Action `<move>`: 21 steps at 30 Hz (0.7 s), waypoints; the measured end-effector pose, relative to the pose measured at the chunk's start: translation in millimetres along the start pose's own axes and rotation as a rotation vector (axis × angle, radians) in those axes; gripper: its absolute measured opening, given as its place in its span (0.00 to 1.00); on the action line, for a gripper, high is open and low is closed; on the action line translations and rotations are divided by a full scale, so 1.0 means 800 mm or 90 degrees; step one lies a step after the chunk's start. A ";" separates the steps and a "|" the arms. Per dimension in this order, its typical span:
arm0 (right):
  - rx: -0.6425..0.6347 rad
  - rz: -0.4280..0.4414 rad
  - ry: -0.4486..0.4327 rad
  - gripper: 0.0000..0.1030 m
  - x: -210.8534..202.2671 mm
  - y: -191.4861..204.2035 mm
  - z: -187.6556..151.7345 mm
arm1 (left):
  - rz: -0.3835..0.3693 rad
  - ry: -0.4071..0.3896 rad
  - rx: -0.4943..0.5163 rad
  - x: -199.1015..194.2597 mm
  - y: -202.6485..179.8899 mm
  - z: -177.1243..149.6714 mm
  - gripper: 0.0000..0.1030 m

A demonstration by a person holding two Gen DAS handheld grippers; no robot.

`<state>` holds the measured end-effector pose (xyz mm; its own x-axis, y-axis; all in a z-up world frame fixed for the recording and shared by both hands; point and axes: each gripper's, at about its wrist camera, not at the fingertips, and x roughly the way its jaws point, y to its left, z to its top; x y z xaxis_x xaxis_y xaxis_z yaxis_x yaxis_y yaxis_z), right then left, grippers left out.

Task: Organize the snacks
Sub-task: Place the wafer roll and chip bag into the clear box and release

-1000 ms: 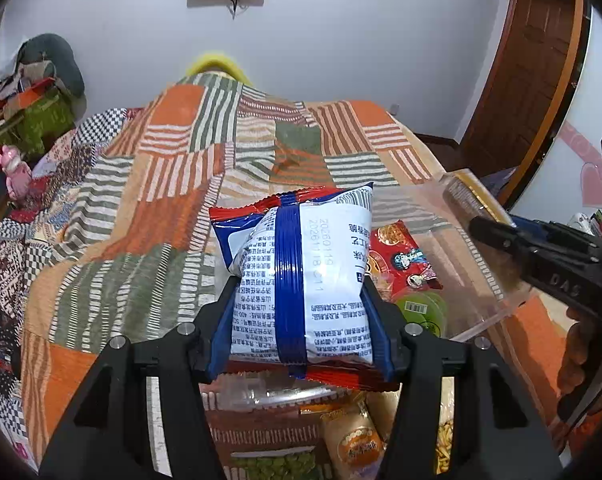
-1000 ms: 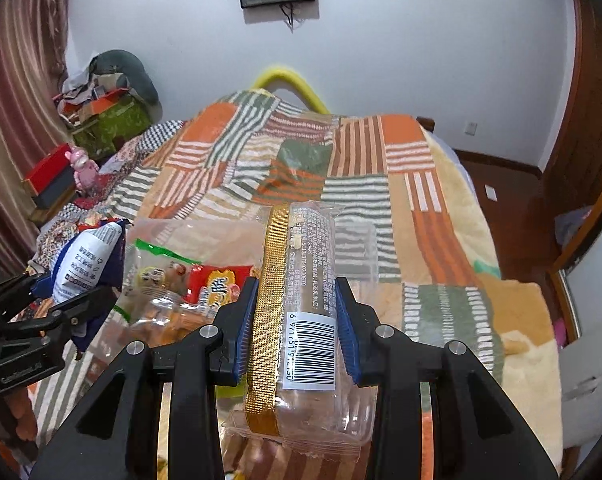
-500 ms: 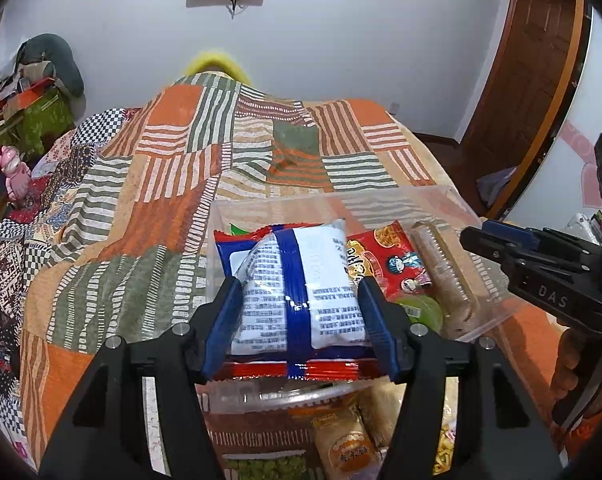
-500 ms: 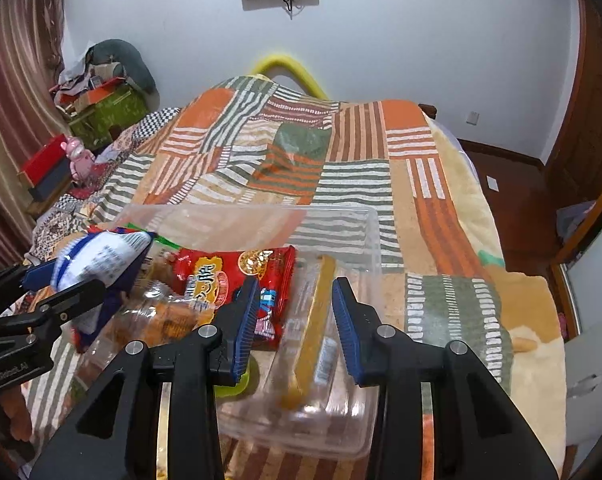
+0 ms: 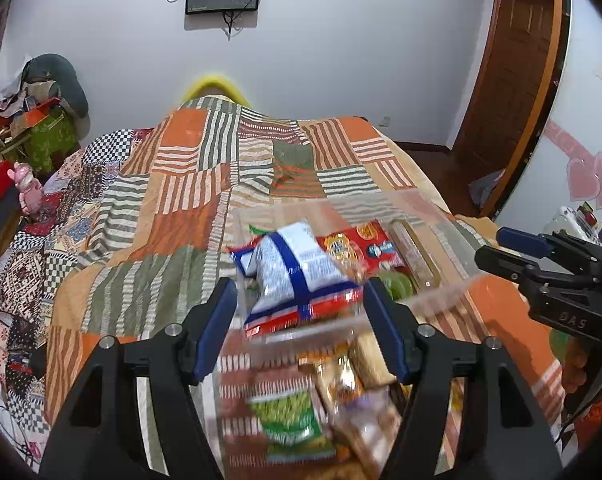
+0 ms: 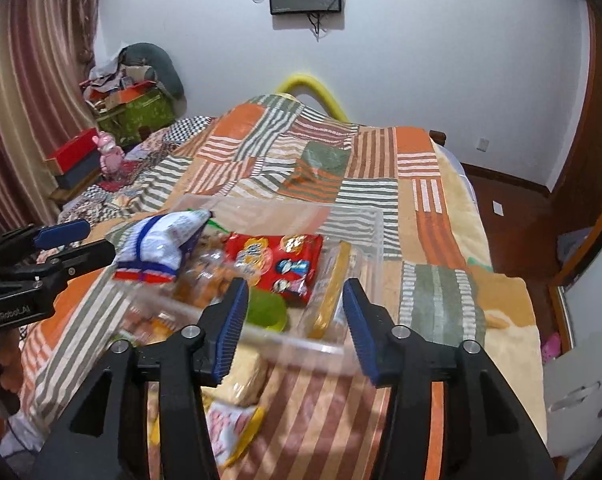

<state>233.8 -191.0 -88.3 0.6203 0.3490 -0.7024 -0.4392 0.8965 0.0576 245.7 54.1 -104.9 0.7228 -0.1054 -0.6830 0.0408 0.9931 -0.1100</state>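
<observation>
A clear plastic bin sits on the patchwork bed. In it lie a white-and-blue snack bag, a red snack bag, a long clear biscuit pack with a gold strip, a green cup and a bag of orange snacks. My left gripper is open just before the bin's near wall, the white-and-blue bag beyond its fingers. My right gripper is open and empty over the bin's near rim.
Several loose snack packs lie on the bed in front of the bin: a green pack, a yellow-edged pack and a pale one. The patchwork blanket stretches beyond. Boxes and a pink toy stand at the left.
My left gripper opened and let the white-and-blue bag go into the bin, then drew back. My right gripper let go of the long biscuit pack into the bin and opened wider.
</observation>
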 end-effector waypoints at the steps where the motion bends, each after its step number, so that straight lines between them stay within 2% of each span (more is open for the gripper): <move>1: 0.000 0.004 -0.001 0.48 -0.005 0.002 -0.004 | 0.001 0.001 0.001 -0.004 -0.001 -0.004 0.66; 9: 0.006 0.026 0.017 0.57 -0.027 0.021 -0.044 | -0.002 0.049 -0.003 -0.023 -0.004 -0.064 0.68; 13: 0.004 0.026 0.029 0.68 -0.026 0.028 -0.068 | -0.006 0.088 -0.014 -0.019 -0.005 -0.098 0.69; 18: 0.009 0.038 0.061 0.69 -0.022 0.034 -0.096 | -0.018 0.139 -0.025 -0.014 -0.010 -0.139 0.69; 21: 0.010 0.041 0.072 0.76 -0.019 0.036 -0.105 | -0.029 0.154 -0.032 -0.013 -0.015 -0.154 0.69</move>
<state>157.4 -193.6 -135.9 0.5134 0.3733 -0.7727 -0.4647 0.8779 0.1154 152.9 37.0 -185.7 0.5340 -0.1650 -0.8292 0.0302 0.9839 -0.1763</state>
